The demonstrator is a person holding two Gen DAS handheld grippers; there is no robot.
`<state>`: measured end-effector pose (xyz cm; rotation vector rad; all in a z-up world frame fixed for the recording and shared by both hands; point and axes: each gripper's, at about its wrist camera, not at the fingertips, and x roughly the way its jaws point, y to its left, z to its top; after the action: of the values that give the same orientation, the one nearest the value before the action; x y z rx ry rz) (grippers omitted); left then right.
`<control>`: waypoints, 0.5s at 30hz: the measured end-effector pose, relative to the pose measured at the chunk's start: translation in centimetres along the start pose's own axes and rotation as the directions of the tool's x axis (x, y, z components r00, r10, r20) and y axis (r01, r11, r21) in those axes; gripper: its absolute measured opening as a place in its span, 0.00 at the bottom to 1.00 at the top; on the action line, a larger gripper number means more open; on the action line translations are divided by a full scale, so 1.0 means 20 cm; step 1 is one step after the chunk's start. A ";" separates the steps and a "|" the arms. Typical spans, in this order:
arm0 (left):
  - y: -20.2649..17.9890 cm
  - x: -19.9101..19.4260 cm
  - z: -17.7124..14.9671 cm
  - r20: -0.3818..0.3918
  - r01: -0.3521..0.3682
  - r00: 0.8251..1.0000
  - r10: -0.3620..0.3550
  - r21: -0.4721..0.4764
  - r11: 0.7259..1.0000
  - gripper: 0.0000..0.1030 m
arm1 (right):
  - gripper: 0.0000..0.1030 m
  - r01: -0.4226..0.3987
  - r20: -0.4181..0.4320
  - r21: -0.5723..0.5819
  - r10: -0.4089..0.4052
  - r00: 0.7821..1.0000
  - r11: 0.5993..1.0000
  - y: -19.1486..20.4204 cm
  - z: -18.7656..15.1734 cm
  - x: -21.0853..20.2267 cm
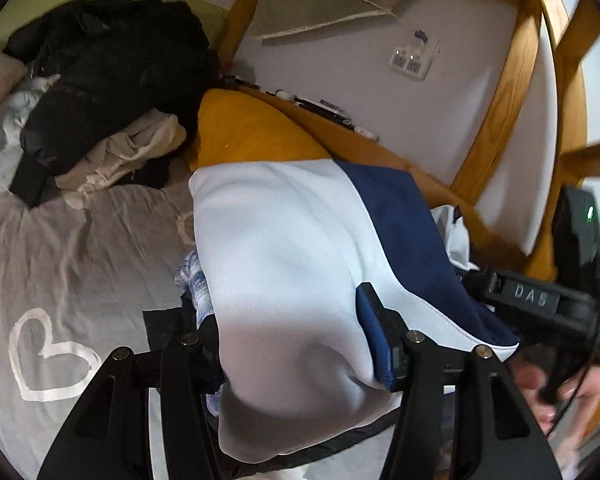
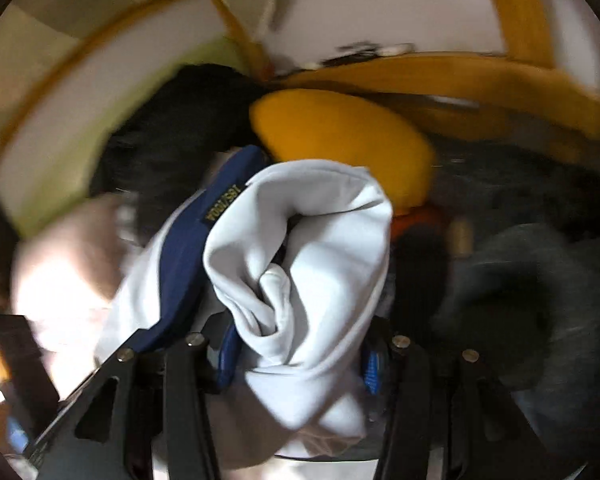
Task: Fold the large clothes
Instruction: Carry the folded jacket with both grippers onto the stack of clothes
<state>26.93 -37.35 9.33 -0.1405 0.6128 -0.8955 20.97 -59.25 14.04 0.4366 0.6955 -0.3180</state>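
Garment [image 1: 284, 248], white with navy panel, held off bed [image 1: 80, 248] between both tongs. We note left tongs [image 1: 296, 364] clamped on white fabric, right tongs [image 2: 300, 356] clamped on bunched end [image 2: 300, 248]. Long axis spans the tongs; neither nearer.

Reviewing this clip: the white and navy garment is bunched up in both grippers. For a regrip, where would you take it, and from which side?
Probably the garment along its navy band, approached from the wall side: that seamed edge lies flat and exposed, whereas the white part is bunched.
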 end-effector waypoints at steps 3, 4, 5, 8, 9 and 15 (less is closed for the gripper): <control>-0.07 0.05 -0.06 -0.032 -0.102 0.994 0.103 0.034 0.994 0.56 | 0.65 0.198 0.041 -0.117 -0.194 0.980 0.973 0.07 -0.02 0.02; -0.09 0.07 -0.09 -0.042 -0.128 0.991 0.129 0.039 0.991 0.57 | 0.73 0.266 0.060 -0.155 -0.259 0.964 0.951 0.07 -0.03 0.03; -0.09 0.09 -0.11 -0.050 -0.142 0.988 0.144 0.045 0.989 0.57 | 0.74 0.298 0.069 -0.177 -0.290 0.955 0.938 0.08 -0.05 0.04; -0.03 0.13 -0.11 -0.062 -0.127 0.990 0.127 0.004 0.992 0.61 | 0.74 0.272 0.057 -0.097 -0.267 0.962 0.957 0.02 -0.06 0.04; -0.01 0.13 -0.12 -0.062 -0.117 0.991 0.116 -0.006 0.993 0.61 | 0.74 0.250 0.070 -0.067 -0.245 0.967 0.966 -0.02 -0.07 0.01; 0.01 0.07 -0.15 -0.084 -0.070 0.994 0.071 0.017 0.997 0.62 | 0.89 0.223 0.204 -0.136 -0.193 0.960 0.965 0.03 -0.11 -0.11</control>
<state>26.08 -37.82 6.14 -0.0681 0.6866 -0.8405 18.39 -57.24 14.21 0.1785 0.5764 -0.4940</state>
